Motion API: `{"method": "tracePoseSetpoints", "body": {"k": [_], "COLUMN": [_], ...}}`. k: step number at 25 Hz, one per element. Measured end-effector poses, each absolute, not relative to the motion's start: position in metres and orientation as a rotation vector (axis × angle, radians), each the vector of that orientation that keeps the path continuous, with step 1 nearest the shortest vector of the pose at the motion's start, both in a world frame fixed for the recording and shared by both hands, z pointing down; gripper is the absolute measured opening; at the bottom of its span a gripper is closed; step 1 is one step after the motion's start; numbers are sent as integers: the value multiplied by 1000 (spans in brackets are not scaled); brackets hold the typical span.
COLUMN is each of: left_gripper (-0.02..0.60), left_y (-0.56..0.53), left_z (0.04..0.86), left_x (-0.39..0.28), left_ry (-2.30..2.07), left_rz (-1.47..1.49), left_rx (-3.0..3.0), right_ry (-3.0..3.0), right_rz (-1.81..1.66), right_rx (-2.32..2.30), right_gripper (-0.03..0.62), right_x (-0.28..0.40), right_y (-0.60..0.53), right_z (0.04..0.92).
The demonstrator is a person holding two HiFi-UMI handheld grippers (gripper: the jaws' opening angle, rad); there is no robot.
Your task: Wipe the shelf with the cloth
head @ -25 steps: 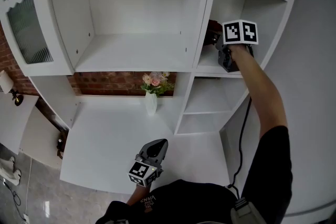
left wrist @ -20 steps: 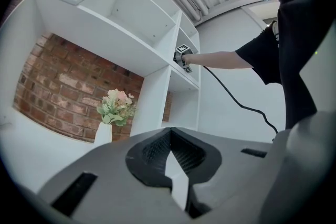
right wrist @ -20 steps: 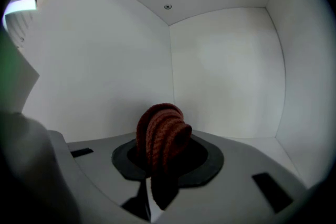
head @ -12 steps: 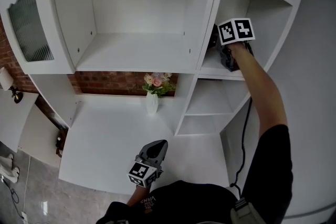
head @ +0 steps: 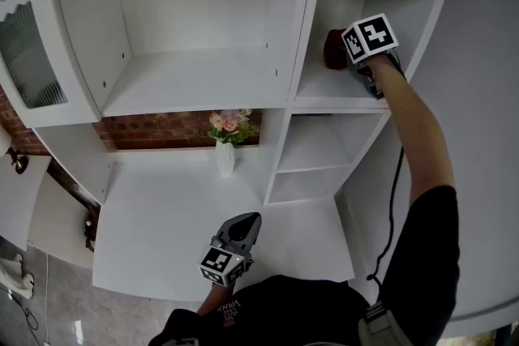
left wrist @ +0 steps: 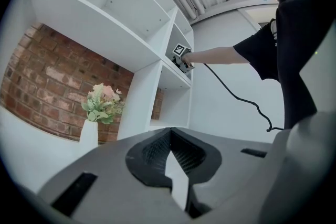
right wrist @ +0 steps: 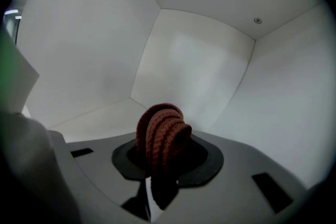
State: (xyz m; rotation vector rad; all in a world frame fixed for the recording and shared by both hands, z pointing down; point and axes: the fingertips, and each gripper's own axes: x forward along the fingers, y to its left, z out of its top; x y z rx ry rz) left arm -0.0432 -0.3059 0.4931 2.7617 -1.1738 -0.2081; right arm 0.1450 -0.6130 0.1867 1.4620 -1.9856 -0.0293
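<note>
A dark red knitted cloth point(head: 335, 49) point(right wrist: 160, 136) is bunched between the jaws of my right gripper point(head: 347, 61) point(right wrist: 160, 157), which is shut on it. That gripper reaches into the right-hand compartment of the white shelf unit, just above its shelf board point(head: 332, 97). In the right gripper view the cloth stands in front of the compartment's back corner, over the shelf board point(right wrist: 97, 120). My left gripper point(head: 240, 231) point(left wrist: 169, 152) hangs low near my body over the white counter point(head: 170, 215), jaws shut with nothing between them.
A white vase with pink flowers point(head: 224, 138) point(left wrist: 98, 113) stands on the counter against a brick wall point(head: 162, 128). The wide middle shelf point(head: 186, 81) holds nothing. A glass-fronted cabinet door point(head: 28, 53) is at the left. A cable point(head: 395, 198) trails from my right gripper.
My right gripper with the cloth has lifted a little and moved deeper toward the compartment's left wall. The left gripper has stayed where it was.
</note>
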Motion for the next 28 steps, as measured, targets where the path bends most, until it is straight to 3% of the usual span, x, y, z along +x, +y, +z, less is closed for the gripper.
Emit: {"method": "tracePoseSetpoints", "body": {"k": [8, 16, 23, 28], "left_gripper": [8, 8, 8, 8], "left_y": [-303, -300, -296, -289], "left_z": [494, 502, 501, 502], "left_x": [-28, -20, -16, -11], "left_ry": [-1083, -1044, -1028, -1007], "left_rz": [-203, -195, -181, -183], "left_rx": [2794, 2806, 2817, 2824], "right_ry": [-1492, -1235, -1545, -2060], "right_rz": [-372, -467, -480, -256], "right_rx": [1377, 1282, 1424, 1436], "right_gripper": [100, 100, 100, 100], "right_x": [168, 191, 162, 113], "right_y": [-601, -595, -581, -553], "right_z": [188, 200, 169, 149]}}
